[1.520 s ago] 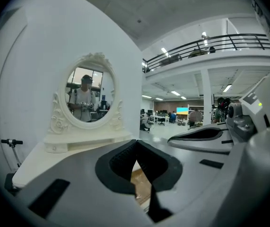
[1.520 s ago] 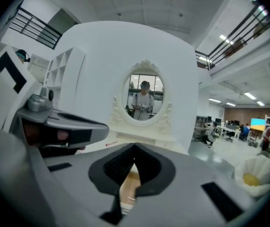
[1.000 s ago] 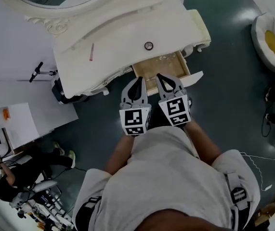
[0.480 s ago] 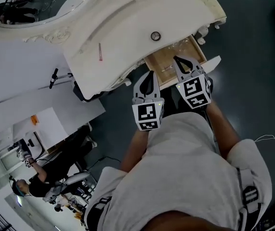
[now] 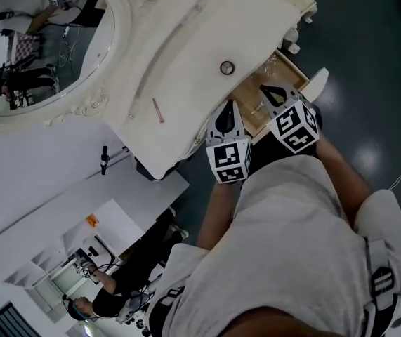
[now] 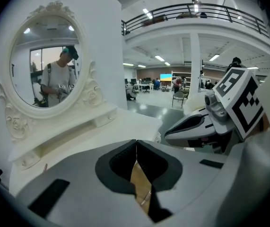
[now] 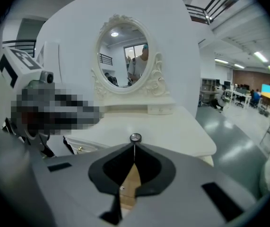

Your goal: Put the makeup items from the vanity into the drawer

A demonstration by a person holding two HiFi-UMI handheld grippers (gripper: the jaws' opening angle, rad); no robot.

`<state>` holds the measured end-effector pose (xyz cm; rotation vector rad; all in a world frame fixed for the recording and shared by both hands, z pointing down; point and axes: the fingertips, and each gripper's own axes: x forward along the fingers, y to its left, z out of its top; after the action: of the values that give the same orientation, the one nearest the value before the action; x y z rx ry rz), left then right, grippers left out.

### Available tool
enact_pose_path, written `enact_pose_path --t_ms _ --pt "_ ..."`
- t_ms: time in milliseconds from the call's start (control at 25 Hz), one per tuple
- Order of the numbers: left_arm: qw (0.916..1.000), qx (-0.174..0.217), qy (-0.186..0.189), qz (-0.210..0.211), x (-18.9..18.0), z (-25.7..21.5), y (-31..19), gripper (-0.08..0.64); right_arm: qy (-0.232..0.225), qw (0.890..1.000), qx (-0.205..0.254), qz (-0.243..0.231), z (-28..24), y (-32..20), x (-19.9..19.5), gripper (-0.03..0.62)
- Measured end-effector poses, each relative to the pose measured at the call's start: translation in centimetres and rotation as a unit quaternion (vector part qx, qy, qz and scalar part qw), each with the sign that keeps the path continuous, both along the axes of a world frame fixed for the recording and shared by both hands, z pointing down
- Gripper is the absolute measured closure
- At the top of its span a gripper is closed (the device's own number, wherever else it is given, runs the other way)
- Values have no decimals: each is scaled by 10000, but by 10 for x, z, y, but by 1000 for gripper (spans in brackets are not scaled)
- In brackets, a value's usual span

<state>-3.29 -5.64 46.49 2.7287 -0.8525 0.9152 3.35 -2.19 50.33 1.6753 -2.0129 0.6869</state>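
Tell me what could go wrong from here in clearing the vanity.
The left tongs and right tongs are both shut and empty. Reaching like that might knock the round jar off the vanity. The thin pink stick lies flat and may roll or slip from a grip. The open drawer juts out under the tongs and could get bumped.

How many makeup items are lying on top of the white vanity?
2: a small round compact beside the open drawer, and a thin pink stick farther left. More may be hidden.
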Motion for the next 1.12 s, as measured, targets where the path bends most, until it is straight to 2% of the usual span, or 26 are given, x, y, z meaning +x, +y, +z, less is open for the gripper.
enact_pose_path --t_ms 120,240,400,520,640,880,1120 --pt "9995 -37 -233 206 3 16 -12 554 0 9996 -78 273 8 -6 4 577" --pt "9978 -74 -455 479 9 31 -22 554 -139 9996 -54 252 8 -11 -13 577" --pt "9950 -352 -565 745 15 47 -31 554 -277 9992 -86 281 7 -14 -29 577" --pt "9901 -344 -897 1019 21 62 -39 552 -291 9976 -126 619 10 -16 -19 577" --pt "9862 -278 -1055 1247 26 74 -45 552 -319 9946 -154 972 17 -15 -9 577" --pt "9703 -349 -1599 1781 25 102 -48 552 -541 9863 -221 1543 37 -17 1 577" --pt "9581 -225 -1919 2115 26 119 -61 551 -708 9780 -198 1950 53 -20 6 577"
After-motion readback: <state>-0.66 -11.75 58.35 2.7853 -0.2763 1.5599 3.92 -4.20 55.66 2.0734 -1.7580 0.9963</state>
